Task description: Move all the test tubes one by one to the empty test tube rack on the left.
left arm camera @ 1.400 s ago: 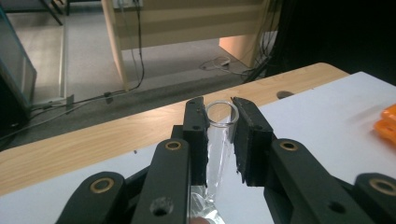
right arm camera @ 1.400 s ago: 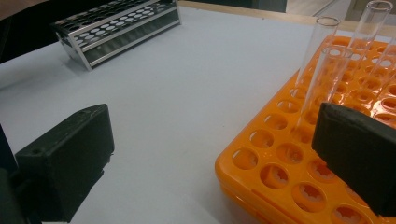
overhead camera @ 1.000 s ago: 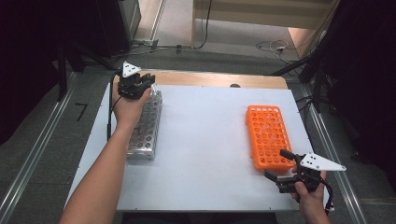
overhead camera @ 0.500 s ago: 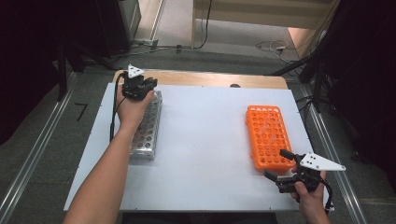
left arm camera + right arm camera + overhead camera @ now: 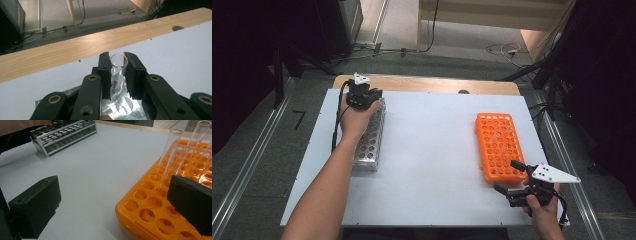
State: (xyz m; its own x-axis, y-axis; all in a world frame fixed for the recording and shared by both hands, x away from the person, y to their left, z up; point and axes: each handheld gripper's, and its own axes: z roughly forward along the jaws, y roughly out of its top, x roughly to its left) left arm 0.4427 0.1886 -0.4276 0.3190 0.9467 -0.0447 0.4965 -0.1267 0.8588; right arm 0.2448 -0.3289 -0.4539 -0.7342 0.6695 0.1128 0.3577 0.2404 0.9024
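While the left gripper (image 5: 117,72) clamps a glass tube (image 5: 118,65) above the metal rack (image 5: 368,137), the right gripper (image 5: 511,181) gapes beside the orange rack (image 5: 498,146).

Setting: a lab bench. You work at a white tabletop (image 5: 432,150) with a wooden strip along its far edge. Near its left edge stands a metal test-tube rack (image 5: 368,137), near its right edge an orange test-tube rack (image 5: 498,147) holding glass tubes (image 5: 172,150). Cables (image 5: 502,49) run across the floor beyond.
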